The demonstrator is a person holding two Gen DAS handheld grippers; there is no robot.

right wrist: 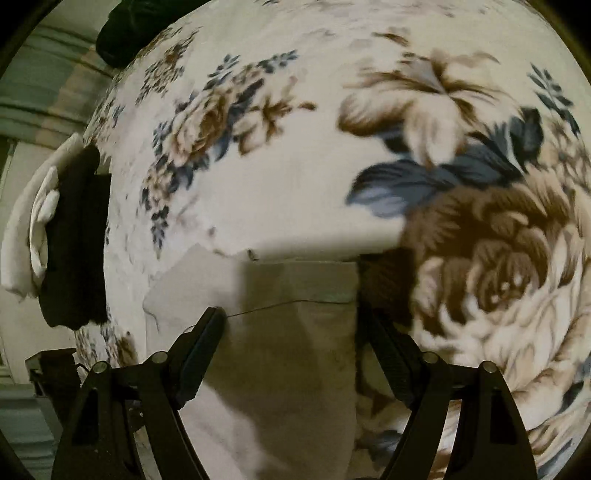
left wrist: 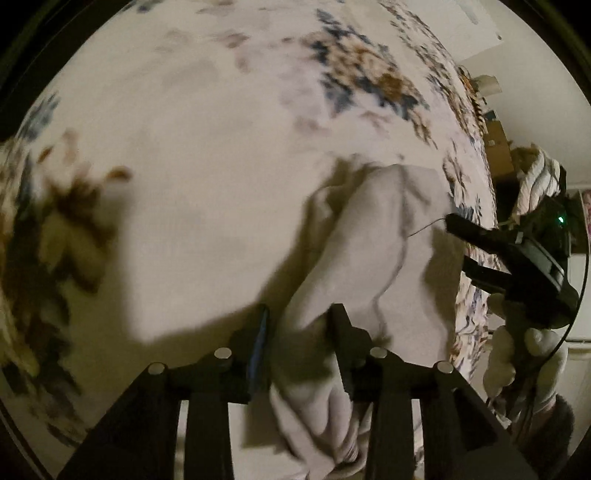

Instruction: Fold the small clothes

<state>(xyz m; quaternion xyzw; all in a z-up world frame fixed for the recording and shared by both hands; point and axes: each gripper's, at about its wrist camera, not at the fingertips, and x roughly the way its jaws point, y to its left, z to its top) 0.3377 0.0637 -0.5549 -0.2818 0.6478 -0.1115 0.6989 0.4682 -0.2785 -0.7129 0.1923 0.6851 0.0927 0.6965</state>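
A pale grey garment point(left wrist: 380, 236) lies on a floral bedspread point(left wrist: 177, 155), one end bunched and running back between the fingers of my left gripper point(left wrist: 301, 319). A dark gap shows beside the left pad, so the pads do not press on the cloth. At the right, a white-gloved hand point(left wrist: 532, 343) holds my right gripper point(left wrist: 461, 243) with its jaws apart at the garment's far edge. In the right wrist view the right gripper point(right wrist: 291, 321) stands wide open over a flat, squared end of the garment point(right wrist: 280, 354). A loose thread point(right wrist: 266, 308) trails from its left fingertip.
The bedspread point(right wrist: 295, 192) fills both views, blurred. Its edge curves down the right of the left wrist view, with a striped cloth point(left wrist: 539, 177) and boxes point(left wrist: 498, 147) beyond. At the bed's left edge sit a black body with white fabric point(right wrist: 70, 236) and a dark bundle point(right wrist: 129, 29).
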